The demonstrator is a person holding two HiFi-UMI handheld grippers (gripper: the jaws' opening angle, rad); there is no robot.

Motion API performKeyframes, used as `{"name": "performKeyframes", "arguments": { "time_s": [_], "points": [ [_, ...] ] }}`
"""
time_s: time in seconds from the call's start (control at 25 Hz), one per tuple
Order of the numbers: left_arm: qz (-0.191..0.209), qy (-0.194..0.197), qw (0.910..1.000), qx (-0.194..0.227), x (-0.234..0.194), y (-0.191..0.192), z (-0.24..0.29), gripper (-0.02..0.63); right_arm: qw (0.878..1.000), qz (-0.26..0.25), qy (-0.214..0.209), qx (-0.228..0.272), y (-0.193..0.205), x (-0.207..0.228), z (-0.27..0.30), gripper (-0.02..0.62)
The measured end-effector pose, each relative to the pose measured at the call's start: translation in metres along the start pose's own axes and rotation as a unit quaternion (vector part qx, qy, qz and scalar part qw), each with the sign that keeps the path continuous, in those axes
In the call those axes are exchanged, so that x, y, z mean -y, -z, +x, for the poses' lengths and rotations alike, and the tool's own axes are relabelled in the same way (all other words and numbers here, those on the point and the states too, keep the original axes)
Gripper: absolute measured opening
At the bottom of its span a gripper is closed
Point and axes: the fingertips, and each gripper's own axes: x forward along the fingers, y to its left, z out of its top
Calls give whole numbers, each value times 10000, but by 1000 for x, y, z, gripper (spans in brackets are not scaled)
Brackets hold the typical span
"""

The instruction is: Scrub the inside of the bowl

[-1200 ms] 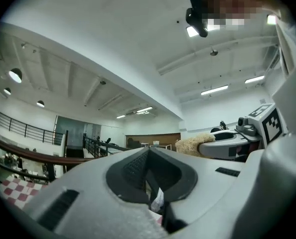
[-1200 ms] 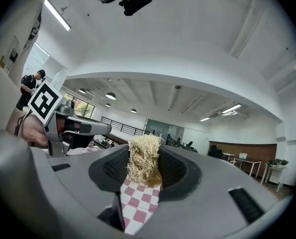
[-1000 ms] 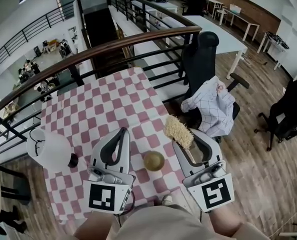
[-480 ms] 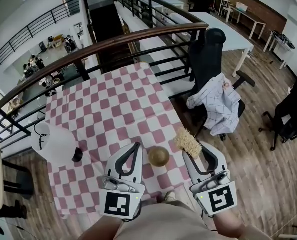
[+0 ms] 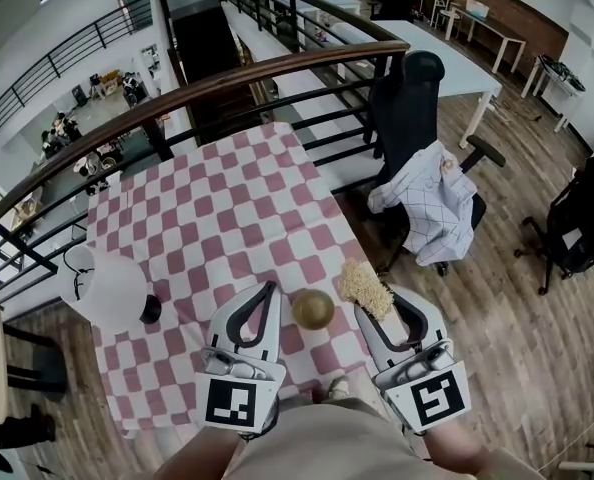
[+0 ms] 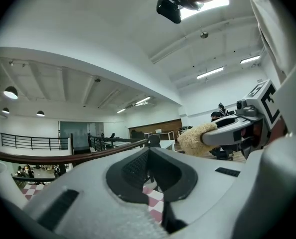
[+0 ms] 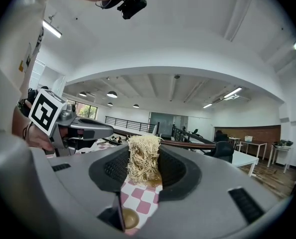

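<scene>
A small olive-brown bowl (image 5: 312, 309) stands on the red-and-white checked tablecloth (image 5: 217, 218) near the table's front edge. My left gripper (image 5: 268, 288) is just left of the bowl, shut with nothing in it; in the left gripper view its jaws (image 6: 149, 152) meet over a strip of cloth. My right gripper (image 5: 374, 304) is just right of the bowl, shut on a pale fibrous scrubber (image 5: 364, 286). The right gripper view shows the scrubber (image 7: 144, 158) upright between the jaws, with the bowl (image 7: 129, 217) low in the gap. The scrubber is outside the bowl.
A white globe lamp (image 5: 104, 290) and a small black object (image 5: 151, 310) sit at the table's left edge. A dark railing (image 5: 277, 73) runs behind the table. A black office chair with a white checked garment (image 5: 427, 203) stands to the right on the wooden floor.
Both grippers have drawn back towards me and now flank the bowl instead of reaching past it. The scrubber stays clamped in the right gripper. The bowl has not moved on the cloth.
</scene>
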Motion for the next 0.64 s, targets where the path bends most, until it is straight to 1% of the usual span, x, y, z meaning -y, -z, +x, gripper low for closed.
{"name": "performKeyframes", "arguments": {
  "time_s": [0.44, 0.64],
  "points": [
    [-58, 88, 9999, -21, 0, 5, 9, 14, 10000, 27, -6, -30, 3, 0, 7, 152],
    [-12, 130, 9999, -24, 1, 4, 14, 15, 9999, 12, 119, 74, 0, 5, 8, 152]
  ]
}}
